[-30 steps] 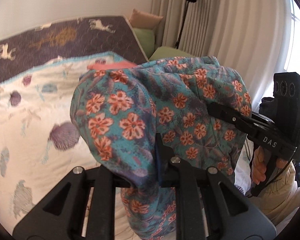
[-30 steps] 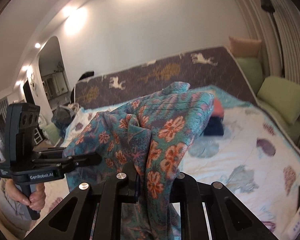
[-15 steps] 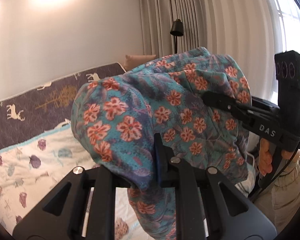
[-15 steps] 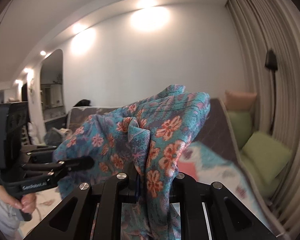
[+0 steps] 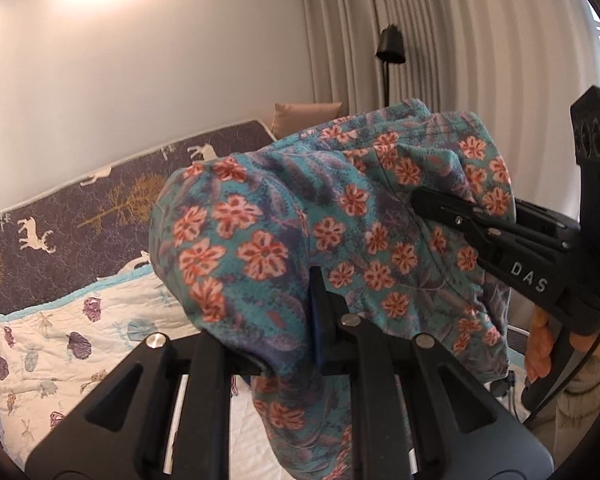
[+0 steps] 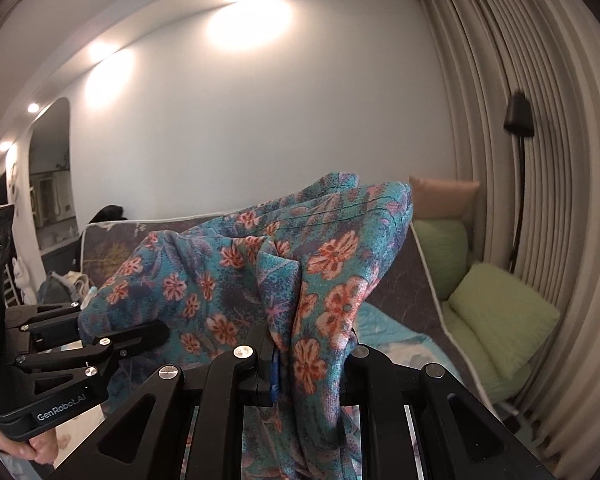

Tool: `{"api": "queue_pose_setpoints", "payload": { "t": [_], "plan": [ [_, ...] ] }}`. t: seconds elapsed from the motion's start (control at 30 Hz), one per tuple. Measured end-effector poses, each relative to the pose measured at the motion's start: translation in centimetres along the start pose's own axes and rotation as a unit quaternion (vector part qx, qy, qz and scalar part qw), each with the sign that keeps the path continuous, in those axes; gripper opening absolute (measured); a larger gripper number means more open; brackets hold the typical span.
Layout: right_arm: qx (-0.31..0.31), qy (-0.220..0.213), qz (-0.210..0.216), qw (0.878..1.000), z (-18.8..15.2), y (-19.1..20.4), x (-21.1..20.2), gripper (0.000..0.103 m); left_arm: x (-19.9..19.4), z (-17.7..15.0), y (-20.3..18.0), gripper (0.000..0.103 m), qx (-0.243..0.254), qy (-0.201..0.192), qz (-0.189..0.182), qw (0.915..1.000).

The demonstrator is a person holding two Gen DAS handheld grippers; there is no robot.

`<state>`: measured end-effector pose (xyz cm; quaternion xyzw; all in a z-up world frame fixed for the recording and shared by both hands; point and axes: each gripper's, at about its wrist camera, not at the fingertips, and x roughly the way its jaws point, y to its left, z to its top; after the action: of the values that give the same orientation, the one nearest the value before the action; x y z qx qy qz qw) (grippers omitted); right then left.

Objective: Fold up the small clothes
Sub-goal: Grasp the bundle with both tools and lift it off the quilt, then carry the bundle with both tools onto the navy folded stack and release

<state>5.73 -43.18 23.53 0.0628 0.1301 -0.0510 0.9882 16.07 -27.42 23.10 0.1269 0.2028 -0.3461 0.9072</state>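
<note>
A teal garment with orange flowers hangs in the air between both grippers, well above the bed. My left gripper is shut on one bunched edge of it. My right gripper is shut on the other edge of the garment. In the left wrist view the right gripper shows at the right, its fingers clamped on the cloth. In the right wrist view the left gripper shows at the left, clamped on the cloth. The cloth drapes over and hides the fingertips.
A bed with a shell-print quilt lies below, with a dark deer-print cover behind it. Green cushions and a tan pillow sit at the right. A black floor lamp stands by beige curtains.
Both grippers have risen and tilted upward with the garment; the bed has dropped lower in both views and wall and ceiling fill more of them. Both grips are unchanged.
</note>
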Motion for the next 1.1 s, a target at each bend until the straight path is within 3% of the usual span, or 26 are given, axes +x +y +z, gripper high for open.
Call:
{"api": "queue_pose_setpoints", "payload": {
  "t": [0.2,0.4,0.63,0.7,0.83,0.87,0.97,1.03,1.1],
  "plan": [
    [0.024,0.021,0.008,0.999,-1.3,-3.0,9.4,0.014,8.6,-1.1,3.2,0.018,-0.001,0.023,0.007,0.9997],
    [0.041,0.058,0.020,0.997,-4.9,-5.4,21.0,0.014,17.8,-3.5,6.2,0.018,-0.010,0.061,0.020,0.9979],
    [0.032,0.092,0.006,0.995,-8.3,-6.4,32.9,0.014,28.5,-5.7,9.4,0.019,-0.013,0.085,0.068,0.9940],
    [0.023,0.104,-0.002,0.994,-9.6,-6.2,36.1,0.016,32.0,-7.2,10.7,0.022,-0.022,0.108,0.086,0.9902],
    [0.012,0.191,-0.058,0.980,-15.0,-6.7,43.2,0.032,38.6,-12.1,12.2,0.030,-0.023,0.188,0.133,0.9728],
    [0.021,0.222,-0.070,0.972,-17.0,-7.3,44.7,0.035,39.2,-13.2,11.9,0.032,-0.015,0.189,0.140,0.9719],
    [0.060,0.207,-0.072,0.974,-18.8,-8.9,44.5,0.048,38.8,-14.5,11.0,0.033,0.000,0.135,0.139,0.9810],
    [0.082,0.214,-0.070,0.971,-19.0,-10.1,44.5,0.060,39.1,-14.6,11.3,0.034,-0.009,0.135,0.136,0.9815],
    [0.101,0.230,-0.060,0.966,-19.1,-11.0,44.5,0.065,39.4,-14.7,11.9,0.036,-0.014,0.136,0.136,0.9813]
  ]
}}
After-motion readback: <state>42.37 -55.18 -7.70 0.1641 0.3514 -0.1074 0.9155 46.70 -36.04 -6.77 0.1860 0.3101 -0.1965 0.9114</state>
